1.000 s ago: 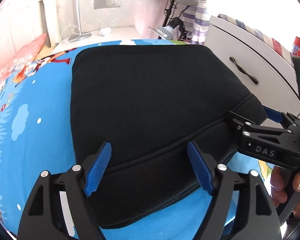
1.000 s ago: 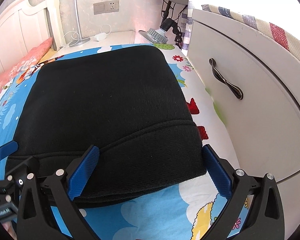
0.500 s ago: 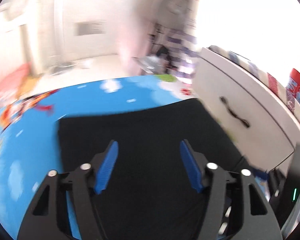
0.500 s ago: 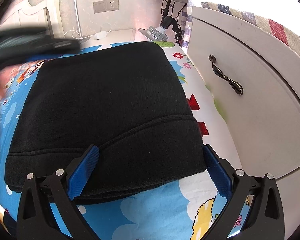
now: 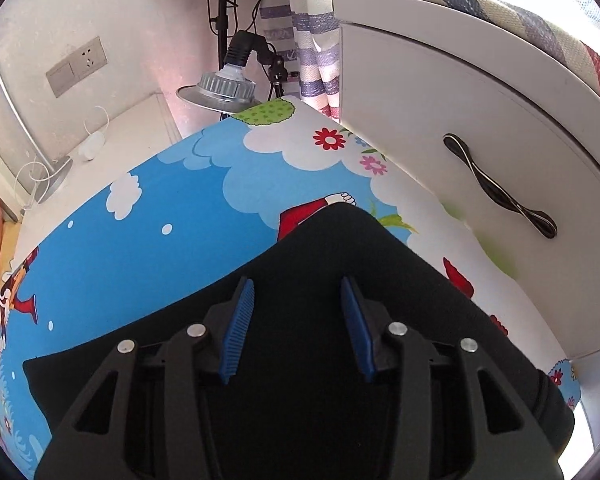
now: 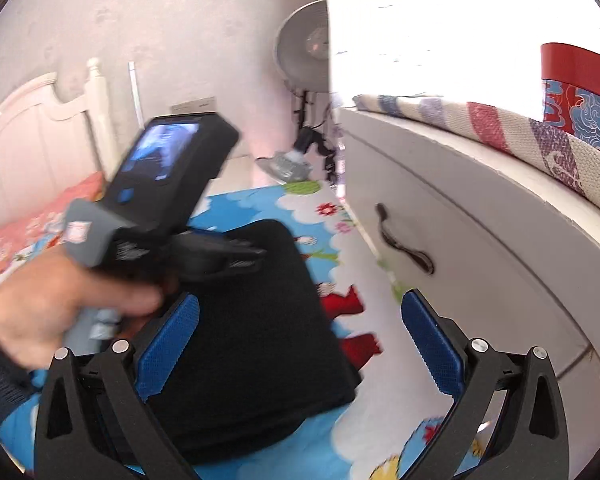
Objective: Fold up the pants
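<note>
The black pants (image 5: 340, 264) lie folded into a flat bundle on the blue cartoon bedsheet (image 5: 148, 232). My left gripper (image 5: 298, 328) hovers over the bundle's far corner, open and empty, with blue pads on either side of bare black cloth. In the right wrist view the pants (image 6: 260, 320) lie below my right gripper (image 6: 300, 344), which is wide open and empty above the bundle's near right part. The left hand and its gripper body (image 6: 160, 208) cross that view at the left, over the pants.
A white cabinet (image 5: 480, 152) with a dark handle stands close along the bed's right side. A lamp head (image 5: 220, 88) and fan stand at the bed's far corner. A white headboard (image 6: 40, 140) and pink pillow are at the left.
My left gripper has swung forward and right over the pants toward their far corner. My right gripper has lifted and tilted up, away from the bundle's near edge.
</note>
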